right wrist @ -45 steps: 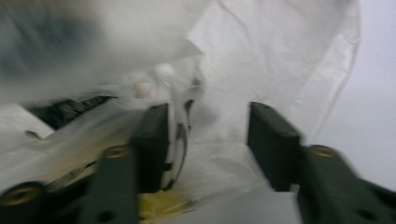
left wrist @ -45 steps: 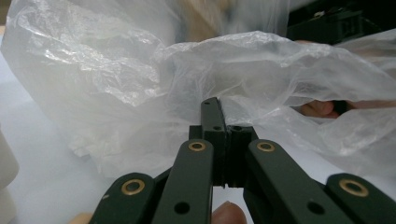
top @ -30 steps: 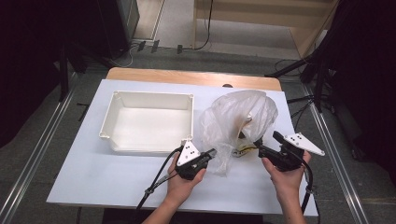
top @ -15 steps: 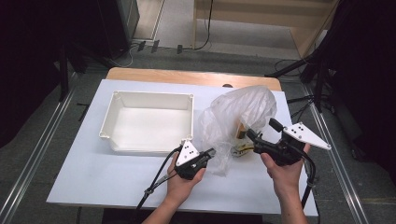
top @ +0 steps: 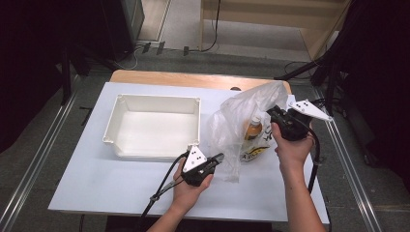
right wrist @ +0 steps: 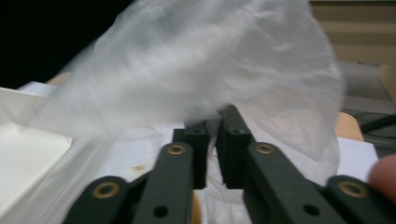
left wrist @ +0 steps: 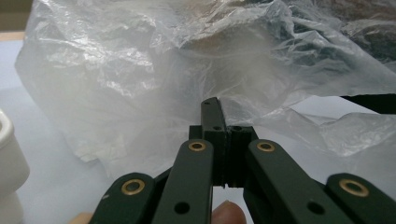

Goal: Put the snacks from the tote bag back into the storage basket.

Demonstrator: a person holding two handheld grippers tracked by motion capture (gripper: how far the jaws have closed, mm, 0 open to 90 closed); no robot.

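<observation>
Your right gripper (top: 276, 116), clamped on the plastic bag (top: 241, 113) at centre-right, holds its top edge above the bottle (top: 252, 130), while your left gripper (top: 217, 159) pinches its lower-left corner.

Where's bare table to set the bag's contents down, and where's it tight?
Free: the white tray interior, the table strip left of and in front of the tray, and the front right corner by the right forearm. Crowded: between tray and table's right edge, where the plastic bag, the bottle inside it, left gripper and right gripper sit.
</observation>
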